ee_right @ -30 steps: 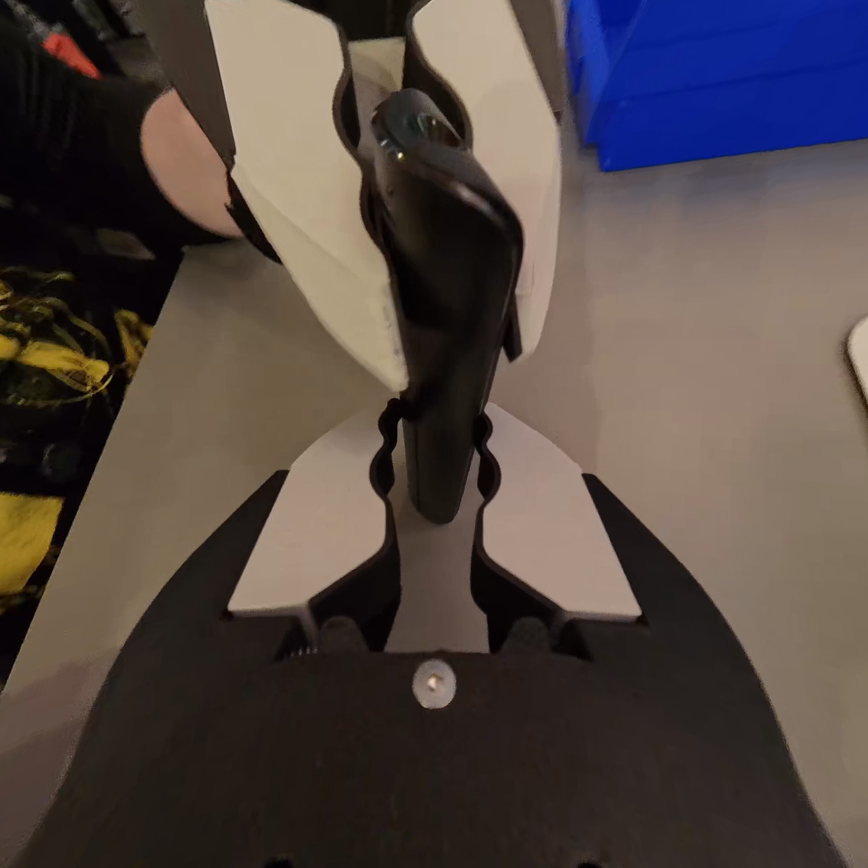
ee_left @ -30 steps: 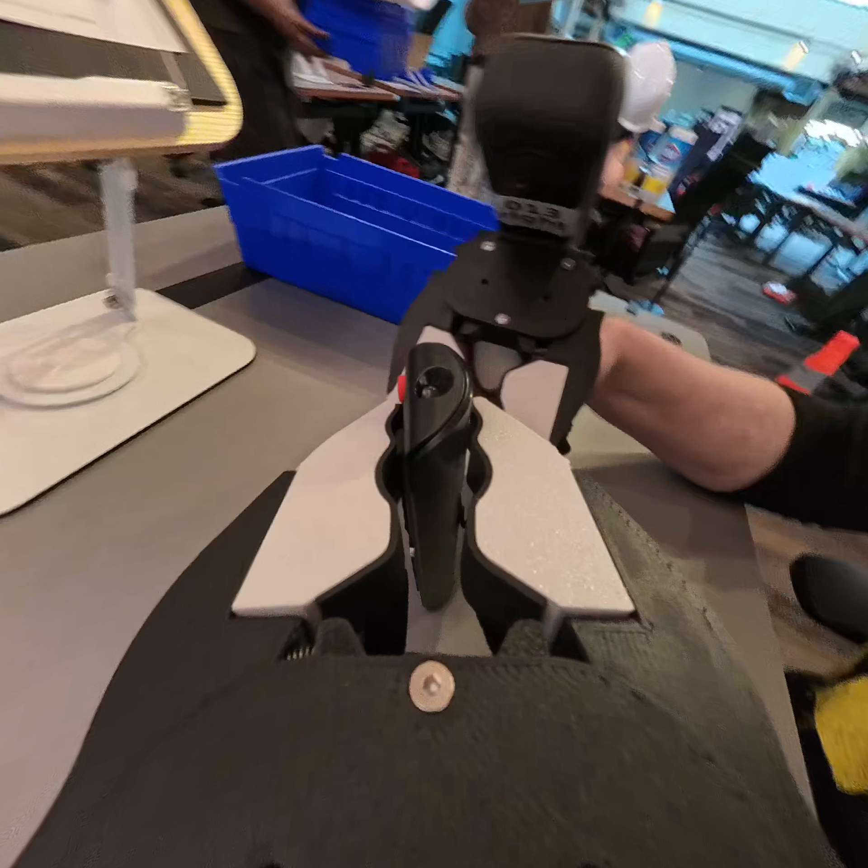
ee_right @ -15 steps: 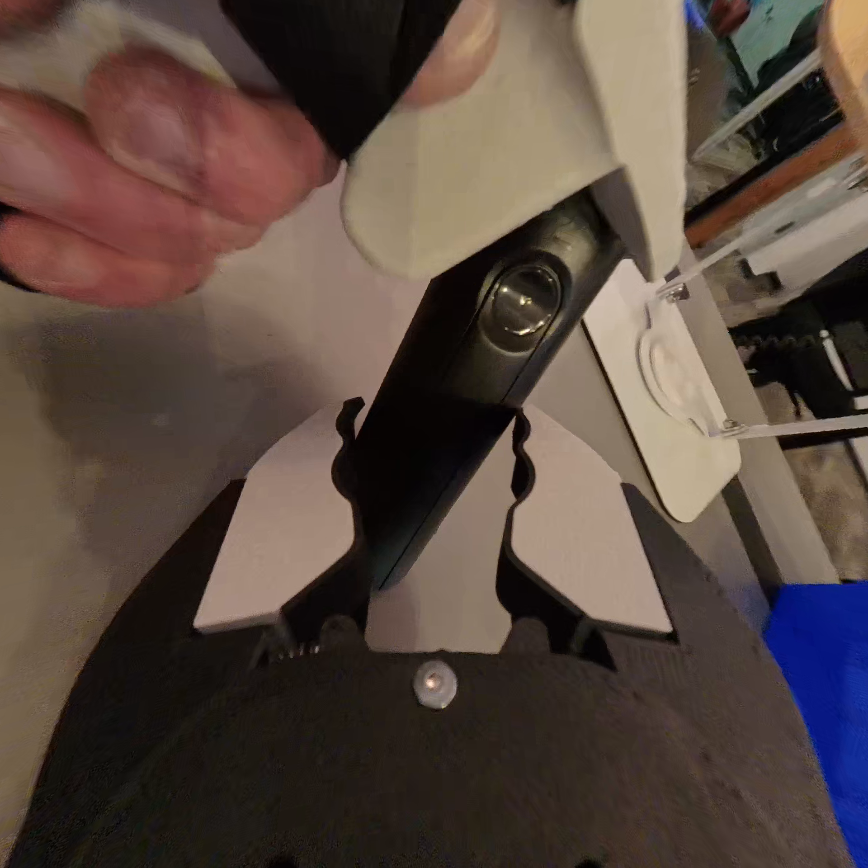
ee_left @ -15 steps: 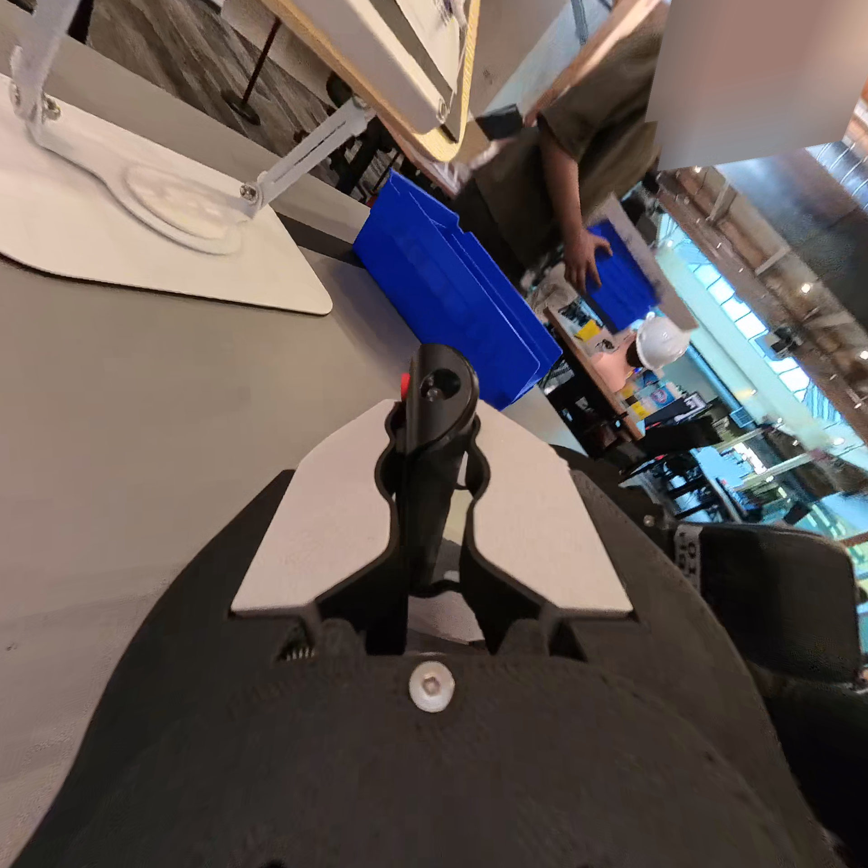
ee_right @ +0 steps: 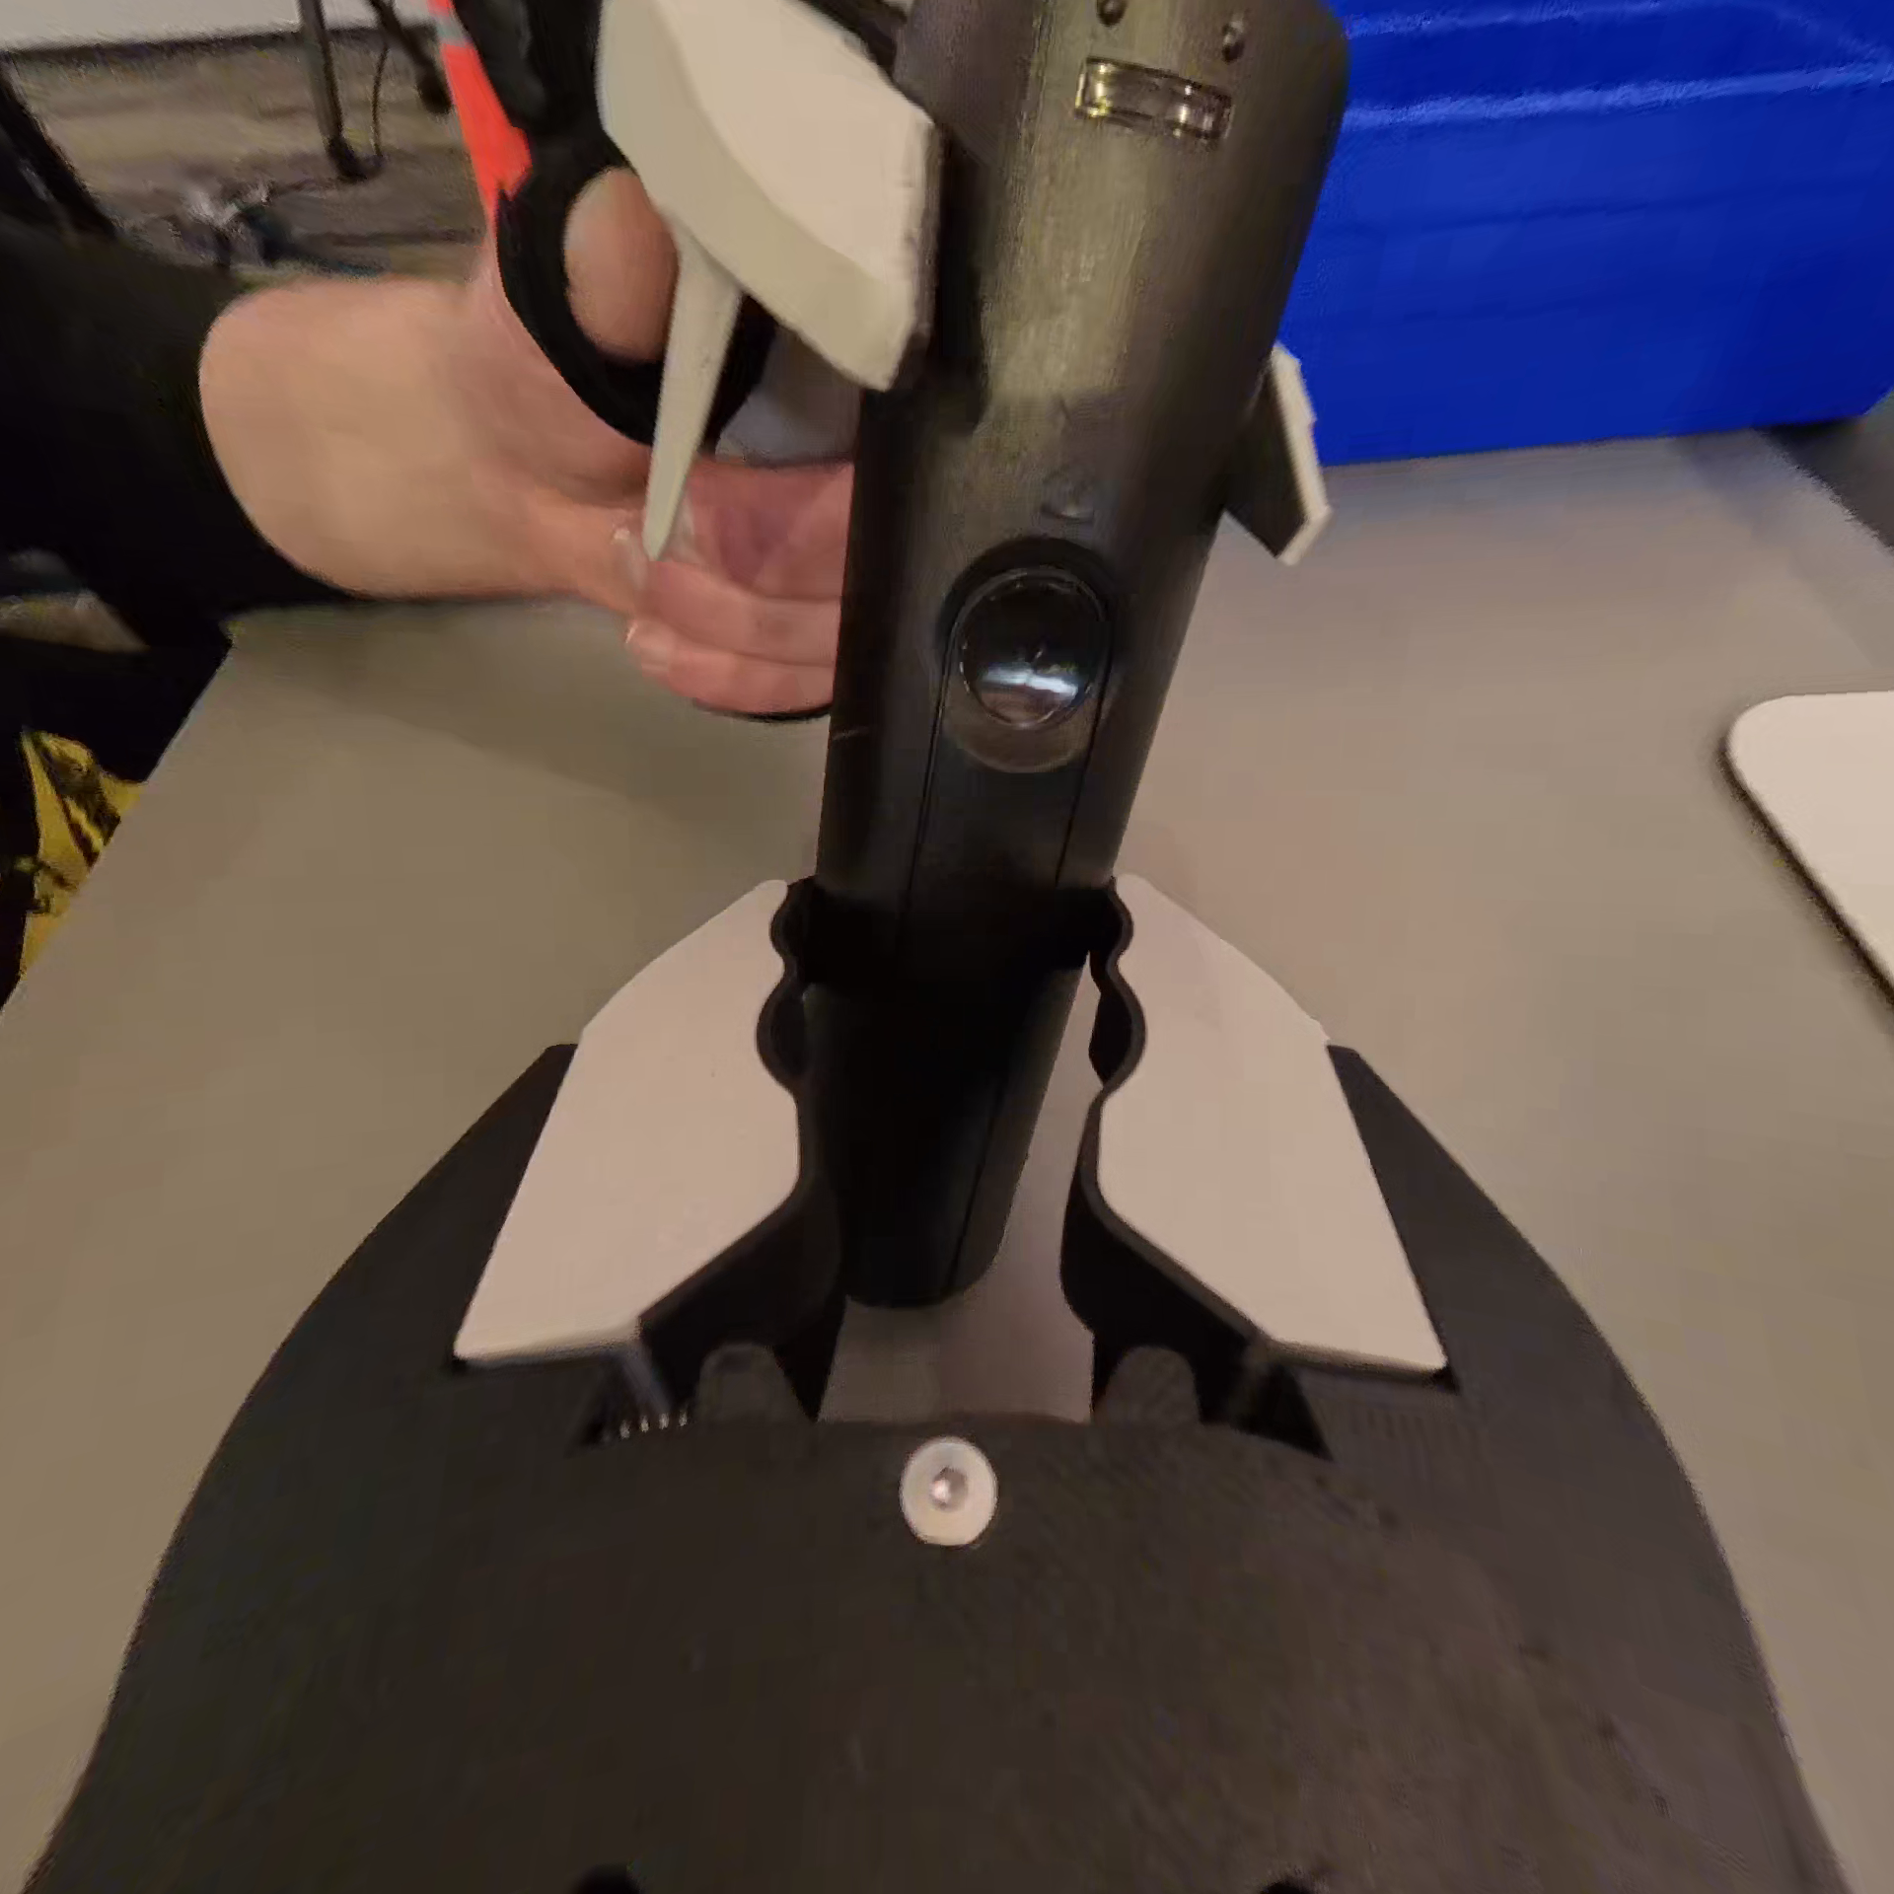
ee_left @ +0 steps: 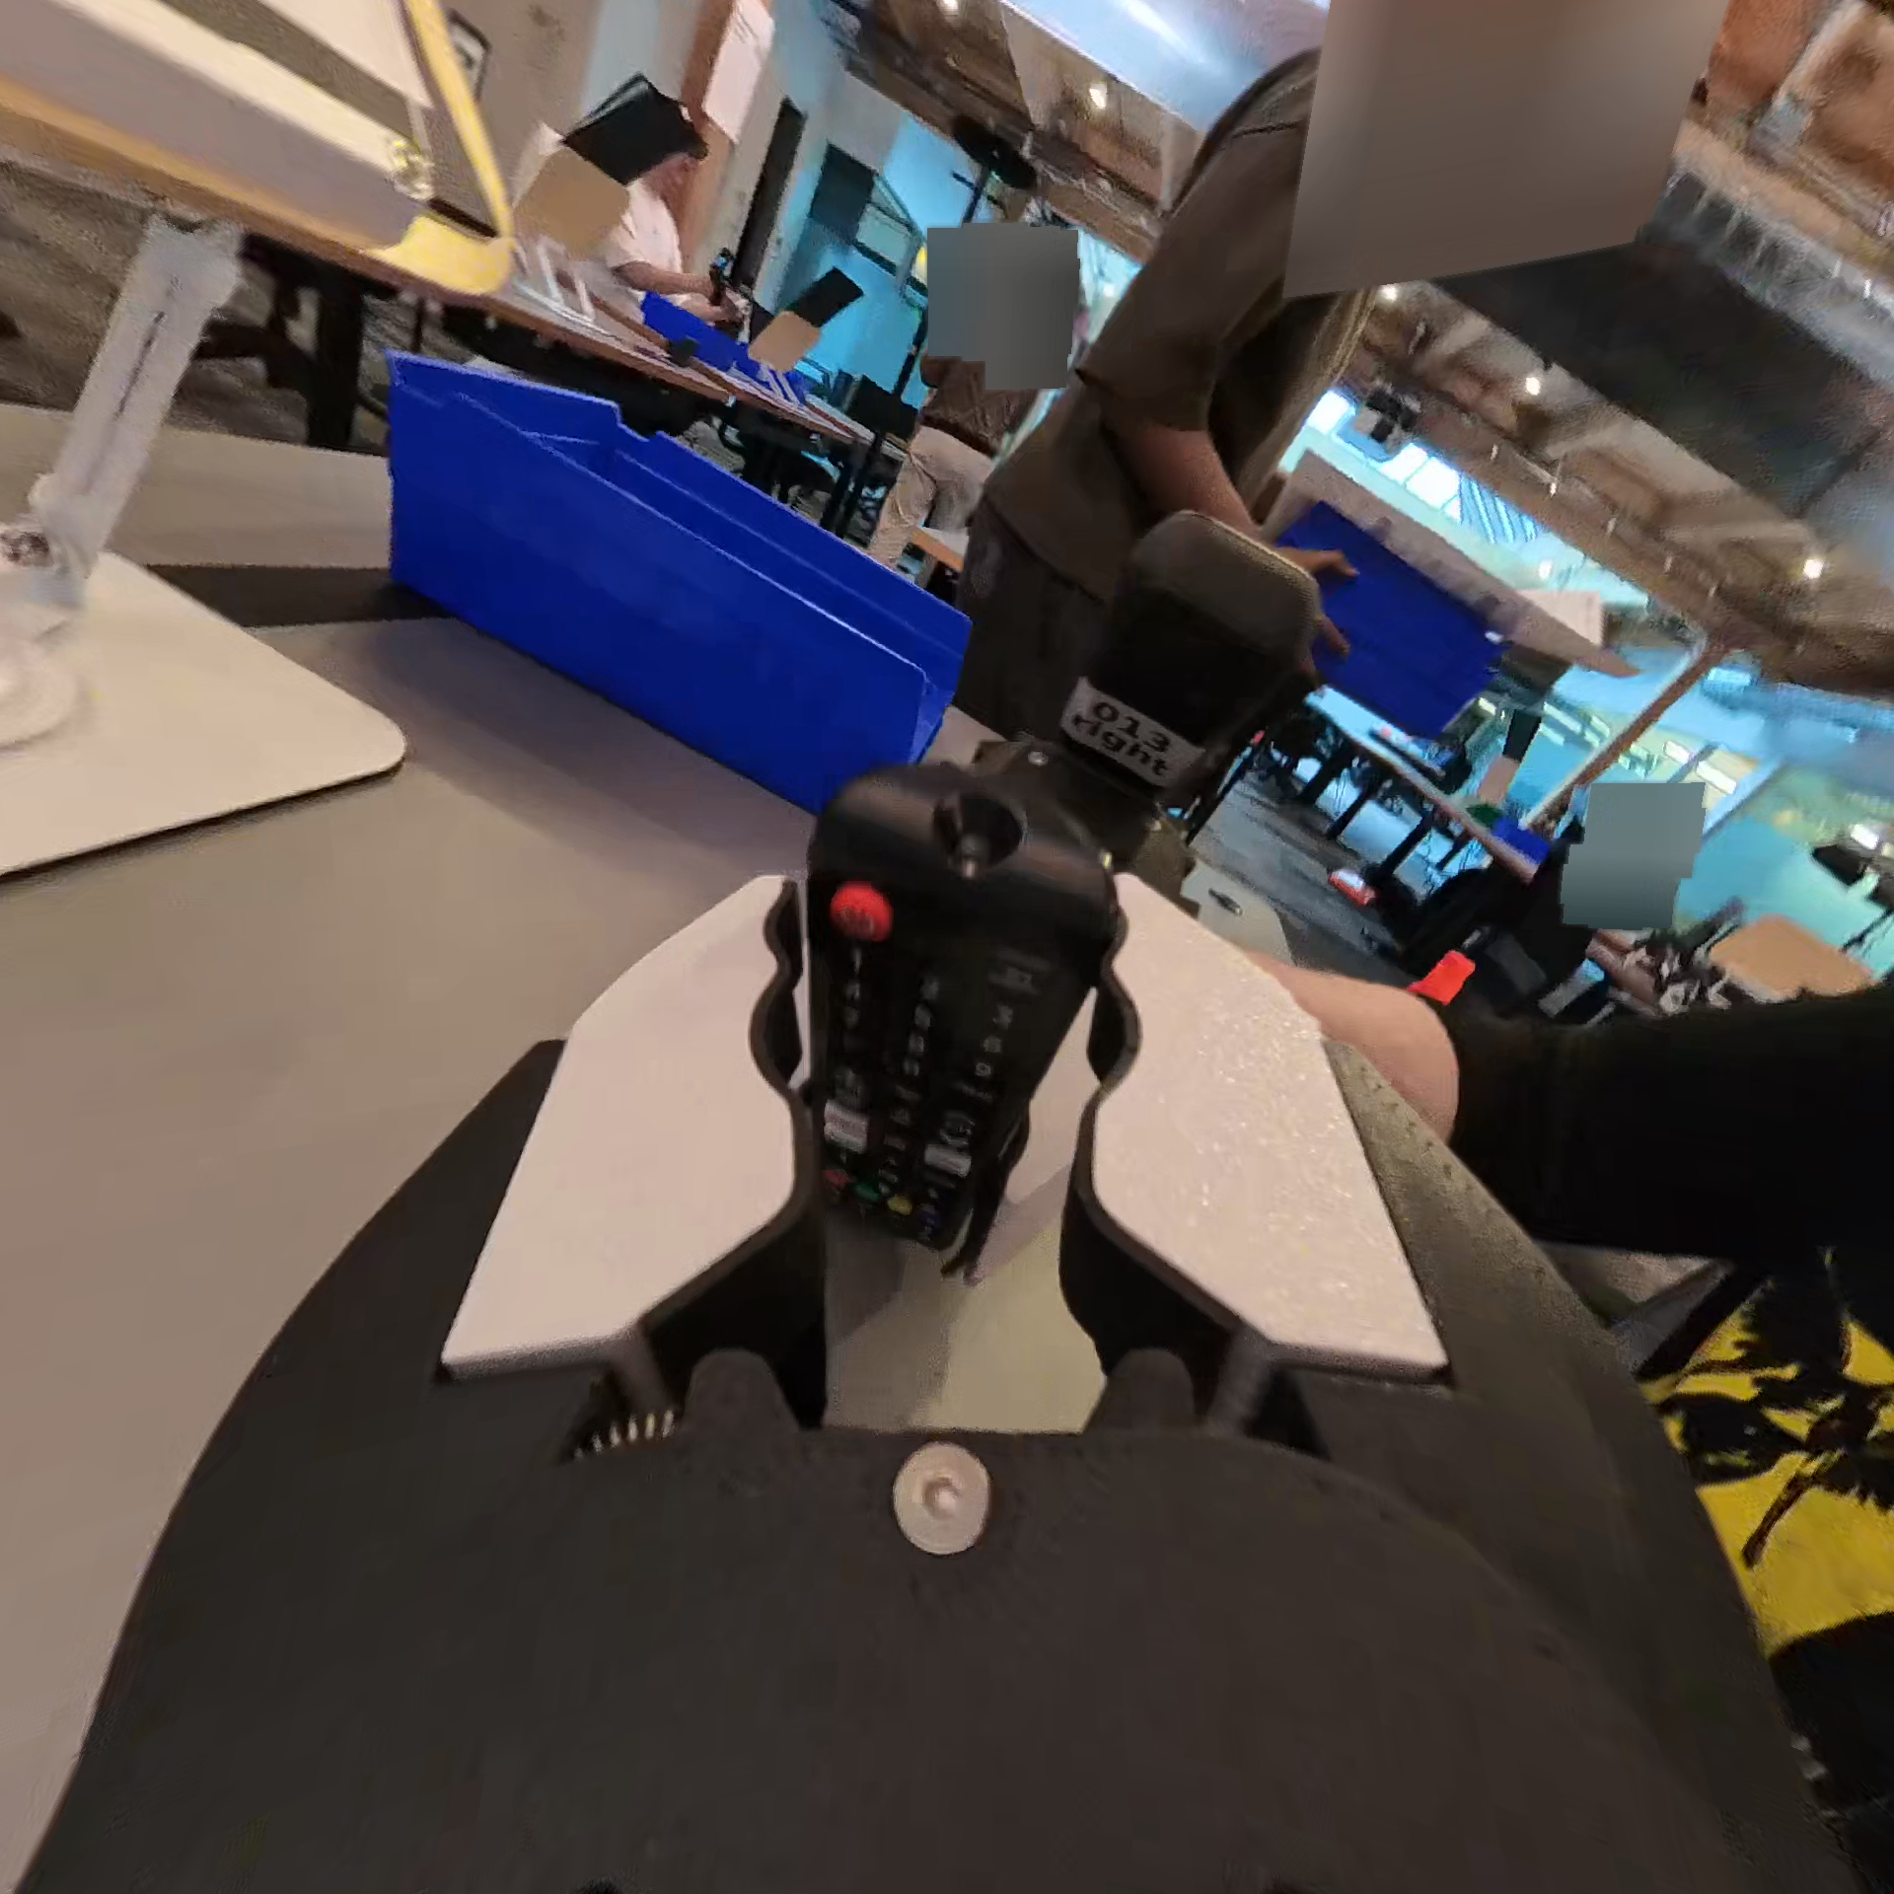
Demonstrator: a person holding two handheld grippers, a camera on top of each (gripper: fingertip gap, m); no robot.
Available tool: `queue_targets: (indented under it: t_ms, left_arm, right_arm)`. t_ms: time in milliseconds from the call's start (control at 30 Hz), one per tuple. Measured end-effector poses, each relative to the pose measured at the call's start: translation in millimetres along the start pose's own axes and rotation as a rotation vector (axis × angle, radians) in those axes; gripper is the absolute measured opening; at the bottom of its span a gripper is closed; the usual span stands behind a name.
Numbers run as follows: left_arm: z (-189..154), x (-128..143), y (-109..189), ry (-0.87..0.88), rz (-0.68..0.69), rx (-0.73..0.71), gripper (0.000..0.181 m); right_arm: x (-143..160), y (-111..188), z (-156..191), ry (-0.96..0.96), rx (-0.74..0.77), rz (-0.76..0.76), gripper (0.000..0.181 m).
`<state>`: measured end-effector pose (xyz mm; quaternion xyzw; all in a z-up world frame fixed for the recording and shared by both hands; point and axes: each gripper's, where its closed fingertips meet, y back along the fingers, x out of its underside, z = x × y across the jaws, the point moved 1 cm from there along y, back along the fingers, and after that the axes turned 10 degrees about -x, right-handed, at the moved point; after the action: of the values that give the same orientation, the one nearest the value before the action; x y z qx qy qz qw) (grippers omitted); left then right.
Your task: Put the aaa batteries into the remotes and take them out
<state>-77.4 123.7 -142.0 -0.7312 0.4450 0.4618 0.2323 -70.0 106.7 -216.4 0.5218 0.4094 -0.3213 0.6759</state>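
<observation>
We see a grey surface (ee_left: 307, 1025) in a busy workshop, with a blue bin (ee_left: 656, 594) standing on it near its far edge and a white base plate (ee_left: 174, 717) of a stand lying to the left; in the right wrist view the same bin (ee_right: 1599, 225) fills the upper right corner and the plate's corner (ee_right: 1824, 810) shows at the right edge. People stand at other tables behind.

Our left hand-held gripper (ee_left: 948, 1015) is clenched on the black remote (ee_left: 943, 1004), which sits between the white fingers (ee_left: 666, 1127) with its button face towards the camera and a red button at its upper left. Beyond it the right hand-held gripper's black body rises, partly hidden by the remote.

In the right wrist view we see the right hand-held gripper (ee_right: 948, 984) grasping the remote (ee_right: 1015, 635) at its other end, back side up, with a round glossy recess in the middle. The left one's white finger (ee_right: 779, 174) presses the remote's far part, and a hand (ee_right: 461, 451) holds it there. The remote is held between the two above the surface
</observation>
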Motion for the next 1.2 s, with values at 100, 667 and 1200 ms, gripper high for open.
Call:
queue_targets:
  t_ms: [100, 667, 1200]
  left_arm:
    - [-5, 4, -3, -0.062, 0.014, 0.02, 0.058]
    - [18, 4, -7, 0.159, 0.071, -0.083, 0.055]
    - [26, 5, -10, 0.203, 0.094, -0.097, 0.055]
  right_arm:
    - [4, -6, 8, 0.01, -0.063, 0.043, 0.051]
    - [-30, 6, 1, 0.445, 0.416, 0.081, 0.049]
    - [-27, 7, -7, 0.56, 0.57, 0.267, 0.036]
